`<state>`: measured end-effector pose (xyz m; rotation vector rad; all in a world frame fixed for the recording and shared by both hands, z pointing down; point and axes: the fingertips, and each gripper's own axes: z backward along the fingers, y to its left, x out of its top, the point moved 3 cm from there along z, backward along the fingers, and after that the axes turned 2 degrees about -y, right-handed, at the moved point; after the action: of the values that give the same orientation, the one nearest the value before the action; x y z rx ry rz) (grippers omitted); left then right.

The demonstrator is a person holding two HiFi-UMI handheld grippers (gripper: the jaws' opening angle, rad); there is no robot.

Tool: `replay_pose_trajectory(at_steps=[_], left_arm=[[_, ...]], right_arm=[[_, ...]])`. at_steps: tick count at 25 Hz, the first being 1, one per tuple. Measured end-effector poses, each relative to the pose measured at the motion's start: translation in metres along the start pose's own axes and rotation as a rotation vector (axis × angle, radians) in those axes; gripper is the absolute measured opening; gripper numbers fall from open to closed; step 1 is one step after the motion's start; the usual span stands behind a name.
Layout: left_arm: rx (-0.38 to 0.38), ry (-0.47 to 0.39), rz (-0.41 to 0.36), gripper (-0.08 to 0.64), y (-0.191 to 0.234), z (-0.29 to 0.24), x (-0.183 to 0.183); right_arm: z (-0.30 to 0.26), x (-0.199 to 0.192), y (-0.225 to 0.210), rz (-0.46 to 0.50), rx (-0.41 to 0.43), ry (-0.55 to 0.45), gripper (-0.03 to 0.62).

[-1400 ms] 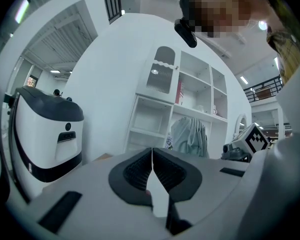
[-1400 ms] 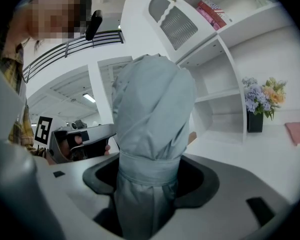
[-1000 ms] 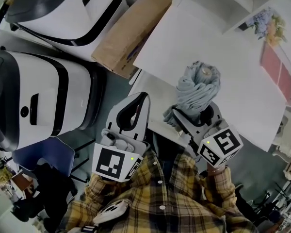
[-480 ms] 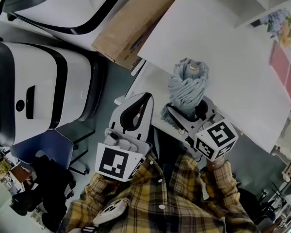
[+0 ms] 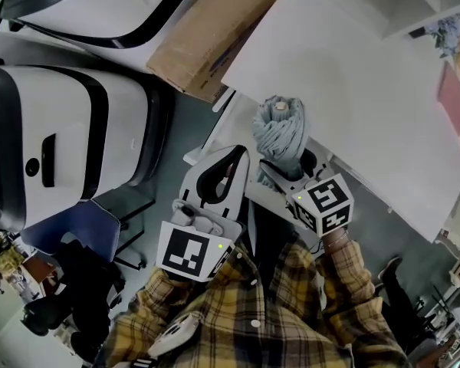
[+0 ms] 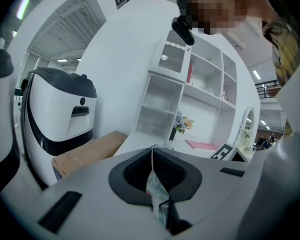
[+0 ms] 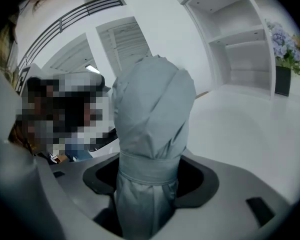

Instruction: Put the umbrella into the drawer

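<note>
1. The umbrella (image 5: 280, 133) (image 7: 152, 129), folded and wrapped in grey-blue cloth, stood upright in the air over the near edge of the white desk (image 5: 353, 83), towards its left corner. Its tip pointed away from the person.
2. The right gripper (image 5: 290, 171) (image 7: 150, 179) had its jaws closed on the umbrella's lower part. The dark fingers (image 7: 202, 179) pressed on either side at the level of the cloth strap, and the wrapped bulk rose beyond them.
3. The left gripper (image 5: 228, 167) (image 6: 152, 156) hung just beside the right one, level with it and apart from the umbrella. Its jaws were drawn together with only a thin seam between the pads, and it gripped nothing.
4. The plaid shirt (image 5: 253, 317) filled the lower edge of the head view.
5. A cardboard box (image 5: 207, 37) (image 6: 85, 156) leaned off the desk's left edge, beside white-and-black machines (image 5: 61, 144).
6. White shelving (image 6: 190, 94) (image 7: 240, 39) stood at the desk's far edge, with a pot of flowers (image 7: 287, 49) (image 6: 181, 123).
</note>
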<state>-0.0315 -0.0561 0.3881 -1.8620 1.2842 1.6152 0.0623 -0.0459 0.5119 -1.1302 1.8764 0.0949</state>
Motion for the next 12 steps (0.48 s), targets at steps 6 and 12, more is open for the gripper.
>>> replay_pose_trajectory(at_steps=[6,12], left_arm=[[0.004,0.041,0.012,0.026,0.004,-0.01,-0.021],[0.027,0.076,0.028,0.026,0.013,-0.014,-0.04]], right_arm=[[-0.02,-0.017,0.0,0.003,0.039,0.029,0.308],[-0.036,-0.031,-0.002,0.003,0.054,0.056,0.308]])
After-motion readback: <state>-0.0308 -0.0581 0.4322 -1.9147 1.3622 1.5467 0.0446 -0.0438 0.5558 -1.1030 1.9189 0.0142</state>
